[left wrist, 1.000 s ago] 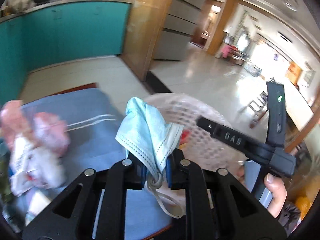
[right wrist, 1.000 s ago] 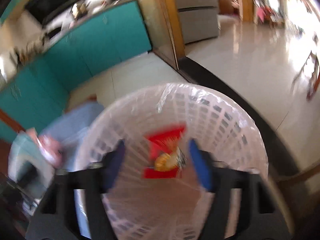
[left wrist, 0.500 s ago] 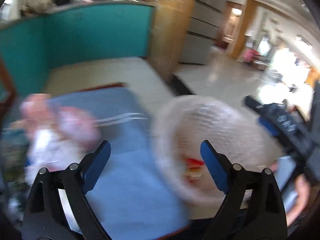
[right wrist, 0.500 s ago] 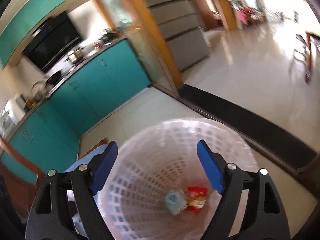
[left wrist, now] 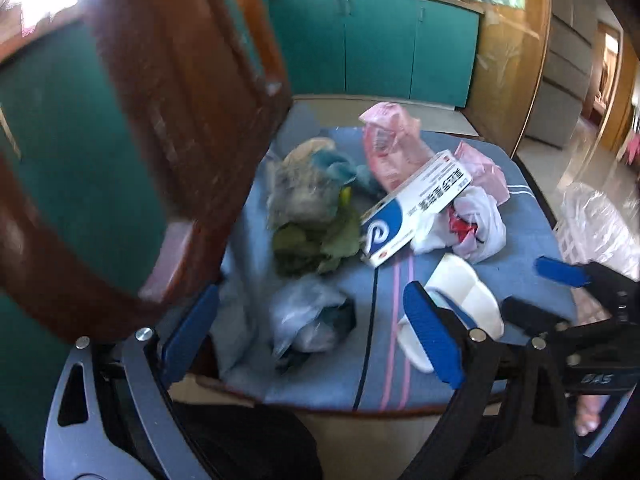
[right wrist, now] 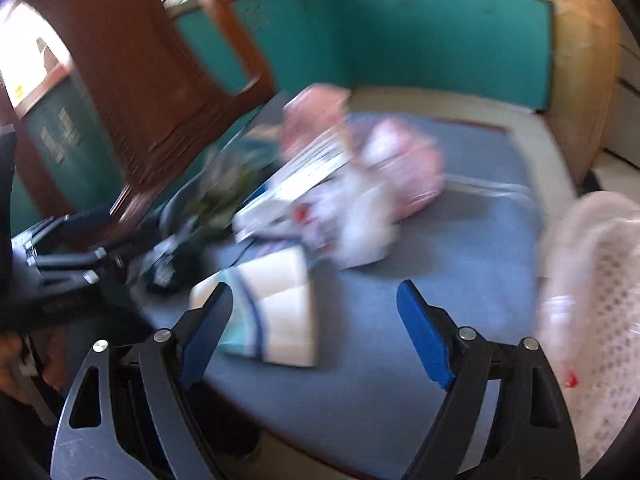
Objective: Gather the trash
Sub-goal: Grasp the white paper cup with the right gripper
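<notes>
Both tools are empty and aimed down at the litter pile; the step in hand appears to be picking the next piece.

The left gripper (left wrist: 312, 338) stands with its blue pads wide apart, nothing between them. Just ahead of its tips lies a crumpled clear plastic bag with dark contents (left wrist: 310, 322). Touching its right pad is a white moulded plastic tray (left wrist: 466, 300).

The right gripper (right wrist: 312, 334) has jaws that are opening, with nothing pressed between them. That same tray lies by its left pad.

Further ahead of the left tool, on the blue striped cloth (left wrist: 528, 240), sit wilted green leaves (left wrist: 316, 246), a white-and-blue cardboard medicine box (left wrist: 416, 206) and pink plastic wrappers (left wrist: 390, 140). The box carries a white curl logo on blue and dark characters too small to read.

The white perforated plastic basket with clear liner (right wrist: 596, 280) stands well off to the right of both tools.

Judgement: the next move calls for lowering one tool over the nearest item and closing on it.
</notes>
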Motion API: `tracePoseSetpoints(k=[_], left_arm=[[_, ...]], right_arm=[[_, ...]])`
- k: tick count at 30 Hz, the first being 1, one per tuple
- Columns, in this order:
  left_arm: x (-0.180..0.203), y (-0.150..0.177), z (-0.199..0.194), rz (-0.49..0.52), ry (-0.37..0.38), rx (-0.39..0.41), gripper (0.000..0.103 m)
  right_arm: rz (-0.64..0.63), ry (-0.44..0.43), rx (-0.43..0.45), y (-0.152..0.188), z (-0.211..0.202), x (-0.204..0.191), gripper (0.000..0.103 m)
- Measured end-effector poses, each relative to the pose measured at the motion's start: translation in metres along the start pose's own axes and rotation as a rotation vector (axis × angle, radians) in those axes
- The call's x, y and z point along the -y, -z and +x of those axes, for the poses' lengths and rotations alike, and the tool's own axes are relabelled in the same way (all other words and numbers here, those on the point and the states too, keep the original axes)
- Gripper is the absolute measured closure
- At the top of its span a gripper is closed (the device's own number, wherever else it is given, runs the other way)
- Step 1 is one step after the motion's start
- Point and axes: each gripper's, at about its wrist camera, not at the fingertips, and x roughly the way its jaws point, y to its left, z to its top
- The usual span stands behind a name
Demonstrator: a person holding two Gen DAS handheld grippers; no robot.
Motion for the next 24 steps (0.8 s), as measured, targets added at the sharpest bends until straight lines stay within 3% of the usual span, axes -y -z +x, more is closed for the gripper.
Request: tracePoseSetpoints(k=[5, 9, 16, 20, 24], left_arm=[[0.001, 0.025, -0.009, 0.040, -0.006, -0.025, 0.010], [0.004, 0.030, -0.015, 0.072, 0.005, -0.005, 0.010], [0.009, 0.032, -0.018, 0.090, 0.000, 0.006, 0.010], [0.010, 0.033, -0.013, 0.086, -0.004, -0.007, 0.010], [0.012, 0.033, -0.009, 0.084, -0.011, -0.018, 0.010]], right_arm=[[0.014, -0.074, -0.082, 0.007, 0.022, -0.021, 0.003], [-0.042, 0.035, -0.118, 0.010, 0.044, -0.037, 0.003], [-0.066, 0.093, -0.136, 0.009, 0.070, -0.047, 0.003], [-0.064, 0.097, -0.127, 0.010, 0.068, -0.045, 0.019], [-0.038, 0.078, -0.120, 0.010, 0.062, -0.038, 0.019]])
